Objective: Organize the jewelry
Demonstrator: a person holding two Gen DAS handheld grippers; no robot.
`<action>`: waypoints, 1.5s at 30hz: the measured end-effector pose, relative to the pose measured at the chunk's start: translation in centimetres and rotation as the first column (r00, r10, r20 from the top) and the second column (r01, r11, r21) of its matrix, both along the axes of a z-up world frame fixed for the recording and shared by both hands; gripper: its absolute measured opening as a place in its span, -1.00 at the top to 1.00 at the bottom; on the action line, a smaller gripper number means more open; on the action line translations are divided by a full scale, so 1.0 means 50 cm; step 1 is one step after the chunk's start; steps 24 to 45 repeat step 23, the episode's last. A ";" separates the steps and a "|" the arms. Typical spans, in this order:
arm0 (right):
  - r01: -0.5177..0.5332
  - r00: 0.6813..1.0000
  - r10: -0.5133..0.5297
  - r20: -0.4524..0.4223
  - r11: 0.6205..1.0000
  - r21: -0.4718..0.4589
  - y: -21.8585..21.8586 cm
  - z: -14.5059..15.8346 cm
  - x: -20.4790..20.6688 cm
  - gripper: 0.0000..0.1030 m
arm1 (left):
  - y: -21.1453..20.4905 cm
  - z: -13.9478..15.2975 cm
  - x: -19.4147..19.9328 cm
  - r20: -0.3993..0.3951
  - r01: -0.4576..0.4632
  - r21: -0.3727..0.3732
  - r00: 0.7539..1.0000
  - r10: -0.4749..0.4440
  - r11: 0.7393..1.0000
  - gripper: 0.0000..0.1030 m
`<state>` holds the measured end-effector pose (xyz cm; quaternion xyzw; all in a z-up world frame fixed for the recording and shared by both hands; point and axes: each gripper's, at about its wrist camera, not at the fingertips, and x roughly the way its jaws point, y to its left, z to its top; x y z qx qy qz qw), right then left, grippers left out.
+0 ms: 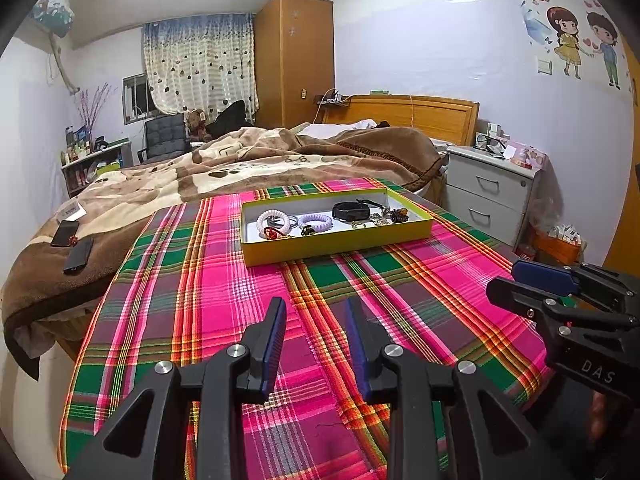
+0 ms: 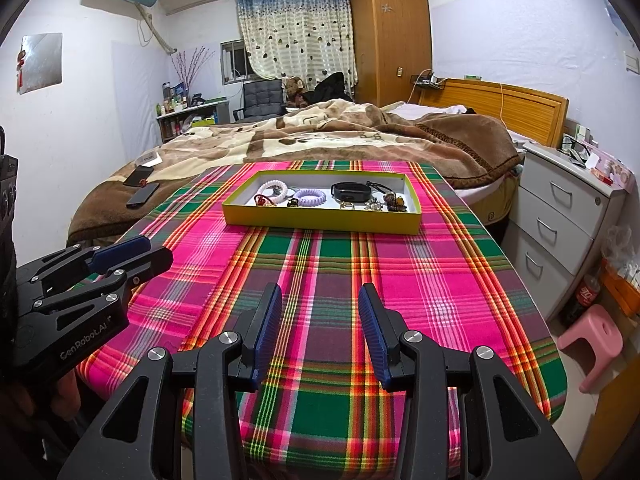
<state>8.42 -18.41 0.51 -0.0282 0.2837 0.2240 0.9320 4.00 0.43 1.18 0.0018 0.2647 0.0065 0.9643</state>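
— Two grippers up on my screens. The left gripper (image 1: 316, 344) has its blue pads spread wide with nothing between them, only the plaid tablecloth (image 1: 224, 280) below. The right gripper (image 2: 320, 332) is spread just as wide, also empty.

— Where's the jewelry?

— All in the yellow tray (image 2: 320, 222), which sits on the cloth toward the far end of the table, well apart from both grippers. Inside I see a white coil hair tie (image 2: 272, 189) at the left, a purple coil hair tie (image 2: 310, 197) near the middle, a black wristband (image 2: 352, 192) to its right, and small trinkets along the front edge — too small for me to name.

— Any writing you can read?

— From the right camera, the side of the left gripper's body reads "GenRobot.AI" (image 2: 86, 343). From the left camera, the right gripper (image 1: 516, 280) shows the letters "DAS" (image 1: 597, 372) — the rest is cut off. A red-labelled cola bottle (image 2: 586, 294) stands on the floor by the pink stool (image 2: 592, 338); its label is too blurred to read.

— Anything off the table?

— Two phones (image 1: 72, 246) lie on the brown blanket (image 1: 280, 152) on the bed beyond.
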 end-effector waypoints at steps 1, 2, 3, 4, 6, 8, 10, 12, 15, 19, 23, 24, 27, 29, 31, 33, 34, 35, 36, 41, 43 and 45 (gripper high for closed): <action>0.000 1.000 0.000 -0.001 1.000 0.000 0.000 0.000 -0.001 0.21 | 0.001 0.000 0.000 -0.001 -0.002 -0.002 1.000 0.002 1.000 0.43; 0.000 1.000 0.000 0.000 1.000 -0.001 0.001 -0.001 -0.001 0.21 | 0.002 -0.001 0.001 -0.002 -0.005 -0.004 1.000 0.005 1.000 0.43; 0.000 1.000 0.000 0.000 1.000 -0.001 0.000 -0.001 -0.001 0.20 | 0.003 -0.002 0.001 -0.004 -0.007 -0.005 1.000 0.007 1.000 0.43; 0.000 1.000 0.000 0.000 1.000 -0.001 0.001 -0.001 0.000 0.20 | 0.004 -0.003 0.002 -0.005 -0.009 -0.006 1.000 0.009 1.000 0.43; 0.000 1.000 0.000 -0.001 1.000 -0.001 0.000 -0.001 -0.001 0.21 | 0.005 -0.004 0.002 -0.003 -0.015 0.000 1.000 0.015 1.000 0.43; 0.000 1.000 0.000 -0.002 1.000 -0.001 0.000 -0.002 0.000 0.21 | 0.005 -0.005 0.001 -0.001 -0.013 0.005 1.000 0.013 1.000 0.43; 0.000 1.000 0.000 -0.002 1.000 -0.003 0.000 -0.004 0.000 0.20 | 0.003 -0.006 0.001 -0.002 -0.006 0.007 1.000 0.006 1.000 0.43; -0.001 1.000 0.001 -0.002 1.000 -0.002 0.000 -0.004 0.000 0.21 | 0.000 -0.007 0.002 -0.003 -0.002 0.013 1.000 0.002 1.000 0.43; -0.001 1.000 0.001 -0.003 1.000 -0.002 0.000 -0.004 0.001 0.21 | -0.001 -0.007 0.002 -0.002 0.001 0.013 1.000 -0.001 1.000 0.43; -0.001 1.000 0.001 -0.002 1.000 -0.002 0.001 -0.003 0.001 0.20 | -0.002 -0.008 0.002 -0.002 0.005 0.008 1.000 -0.005 1.000 0.43; -0.001 1.000 0.001 -0.003 1.000 -0.002 0.001 -0.003 0.001 0.20 | 0.001 -0.009 0.003 -0.005 0.004 -0.004 1.000 -0.004 1.000 0.43; -0.001 1.000 0.001 -0.003 1.000 -0.002 0.001 -0.003 0.001 0.20 | 0.001 -0.009 0.003 -0.005 0.004 -0.004 1.000 -0.004 1.000 0.43; -0.001 1.000 0.001 -0.003 1.000 -0.002 0.001 -0.003 0.001 0.20 | 0.001 -0.009 0.003 -0.005 0.004 -0.004 1.000 -0.004 1.000 0.43; -0.001 1.000 0.001 -0.003 1.000 -0.002 0.001 -0.003 0.001 0.20 | 0.001 -0.009 0.003 -0.005 0.004 -0.004 1.000 -0.004 1.000 0.43; -0.001 1.000 0.001 -0.003 1.000 -0.002 0.001 -0.003 0.001 0.20 | 0.001 -0.009 0.003 -0.005 0.004 -0.004 1.000 -0.004 1.000 0.43; -0.001 1.000 0.001 -0.003 1.000 -0.002 0.001 -0.003 0.001 0.20 | 0.001 -0.009 0.003 -0.005 0.004 -0.004 1.000 -0.004 1.000 0.43; -0.001 1.000 0.001 -0.003 1.000 -0.002 0.001 -0.003 0.001 0.20 | 0.001 -0.009 0.003 -0.005 0.004 -0.004 1.000 -0.004 1.000 0.43; -0.001 1.000 0.001 -0.003 1.000 -0.002 0.001 -0.003 0.001 0.20 | 0.001 -0.009 0.003 -0.005 0.004 -0.004 1.000 -0.004 1.000 0.43; -0.001 1.000 0.001 -0.003 1.000 -0.002 0.001 -0.003 0.001 0.20 | 0.001 -0.009 0.003 -0.005 0.004 -0.004 1.000 -0.004 1.000 0.43; -0.001 1.000 0.001 -0.003 1.000 -0.002 0.001 -0.003 0.001 0.20 | 0.001 -0.009 0.003 -0.005 0.004 -0.004 1.000 -0.004 1.000 0.43; -0.001 1.000 0.001 -0.003 1.000 -0.002 0.001 -0.003 0.001 0.20 | 0.001 -0.009 0.003 -0.005 0.004 -0.004 1.000 -0.004 1.000 0.43; -0.001 1.000 0.001 -0.003 1.000 -0.002 0.001 -0.003 0.001 0.20 | 0.001 -0.009 0.003 -0.005 0.004 -0.004 1.000 -0.004 1.000 0.43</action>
